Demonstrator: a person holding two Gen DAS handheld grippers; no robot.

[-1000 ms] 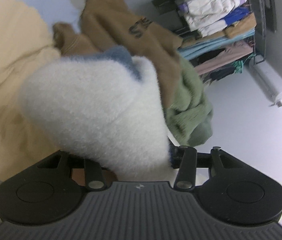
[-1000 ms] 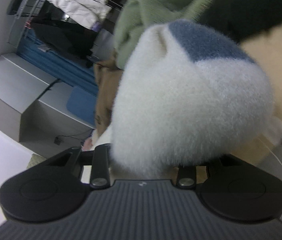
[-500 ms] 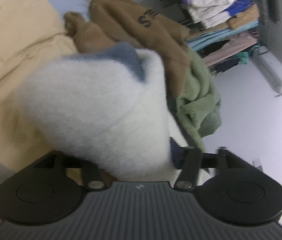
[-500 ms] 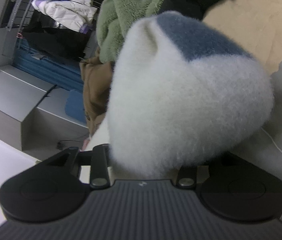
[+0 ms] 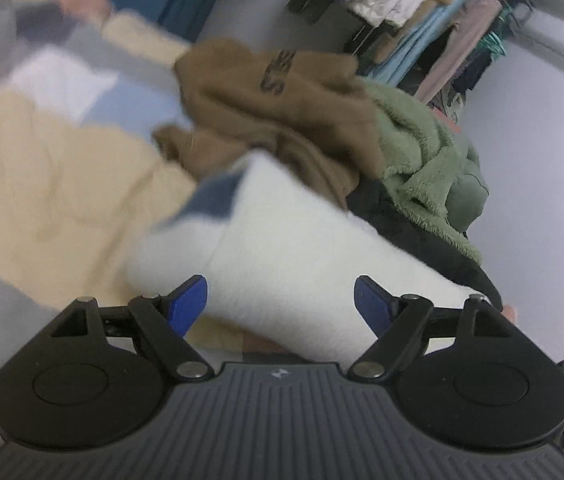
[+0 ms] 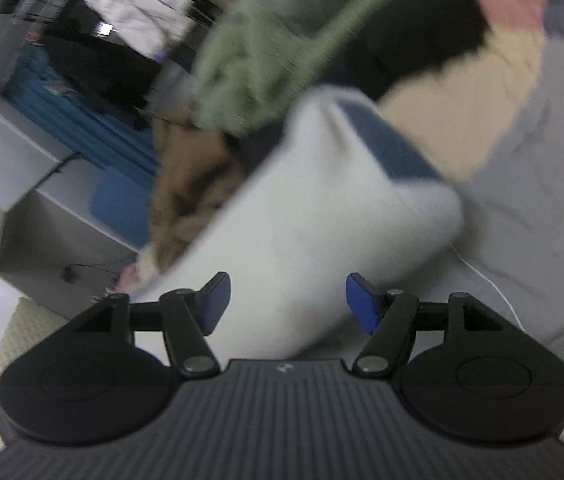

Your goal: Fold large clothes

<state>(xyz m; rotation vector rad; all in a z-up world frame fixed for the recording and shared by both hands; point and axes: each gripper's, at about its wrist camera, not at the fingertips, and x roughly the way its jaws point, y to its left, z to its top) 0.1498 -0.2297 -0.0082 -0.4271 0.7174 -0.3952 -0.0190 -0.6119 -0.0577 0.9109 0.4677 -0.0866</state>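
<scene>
You have one garment done and more waiting: the folded white fleece (image 5: 282, 252) lies on the beige bedding (image 5: 42, 184), while the brown sweatshirt (image 5: 282, 100), green fleece (image 5: 422, 160) and a black piece (image 5: 402, 224) sit unfolded in a heap just behind it. Open bedding lies to the fold's left in the left view. Your left gripper (image 5: 280, 300) and right gripper (image 6: 287, 300) have just been opening; both stand released, the bundle lying free between their blue pads (image 5: 186, 300).

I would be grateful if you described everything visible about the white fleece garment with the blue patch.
The white fleece garment looks fluffy and thick, folded into a bulky bundle with a blue patch near its far edge. It lies against the cream bedding, beside the brown garment. Both grippers' jaws have just been opening; it sits between the pads, released.
</scene>
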